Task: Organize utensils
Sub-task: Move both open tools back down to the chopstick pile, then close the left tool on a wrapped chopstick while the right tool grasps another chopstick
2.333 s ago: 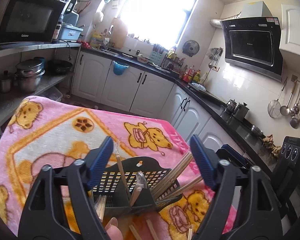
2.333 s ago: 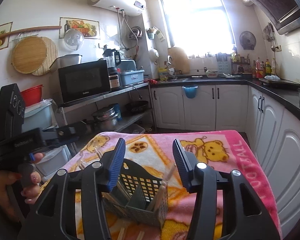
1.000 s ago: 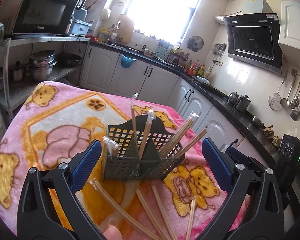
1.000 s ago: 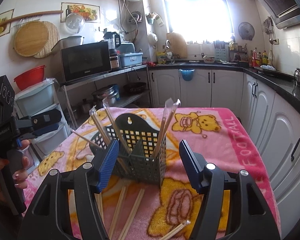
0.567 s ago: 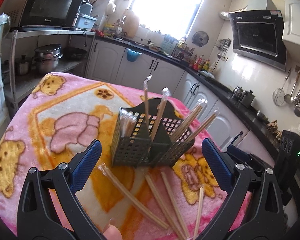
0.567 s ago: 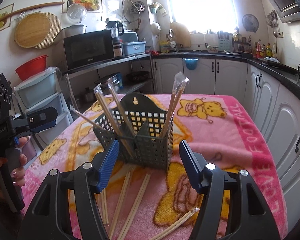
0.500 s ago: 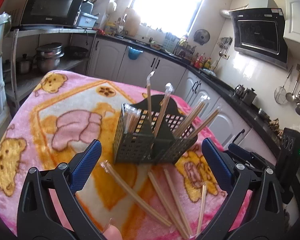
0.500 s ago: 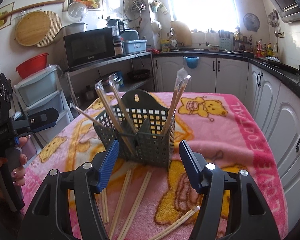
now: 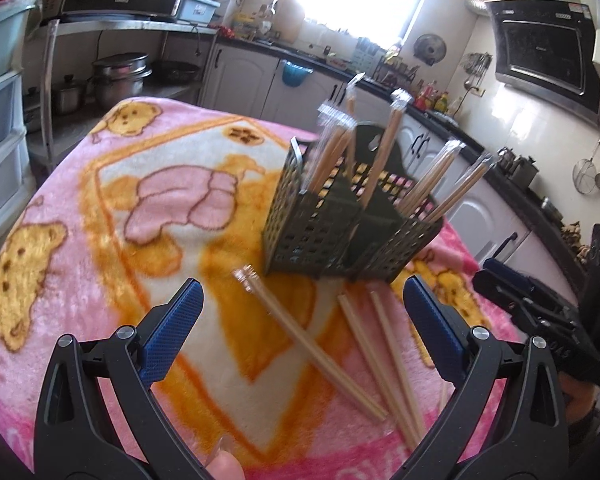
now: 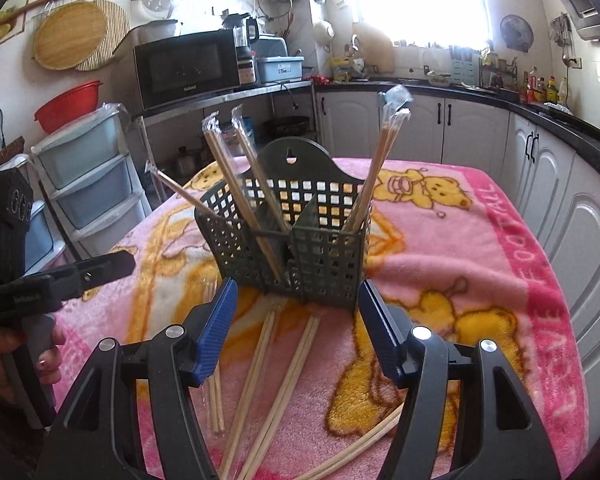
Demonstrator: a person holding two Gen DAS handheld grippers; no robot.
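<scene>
A dark green perforated utensil holder (image 9: pixel 340 224) stands upright on a pink bear-print blanket (image 9: pixel 100 208); it also shows in the right wrist view (image 10: pixel 296 240). Several wrapped chopstick pairs (image 10: pixel 382 160) stand in its compartments. Several more wrapped chopstick pairs (image 9: pixel 312 344) lie loose on the blanket in front of it, also seen in the right wrist view (image 10: pixel 272 380). My left gripper (image 9: pixel 300 336) is open and empty above the loose pairs. My right gripper (image 10: pixel 296 328) is open and empty, just short of the holder.
The blanket covers a table whose edges fall away at left (image 9: pixel 4 184) and right (image 10: pixel 564 320). White cabinets (image 10: pixel 460 128) and a dark counter run behind. A shelf with a microwave (image 10: pixel 184 64) and plastic drawers (image 10: pixel 88 184) stands at left.
Both grippers have pulled back and up from the holder. The holder now stands free on the blanket, and the loose chopsticks in front of it have come into view.
</scene>
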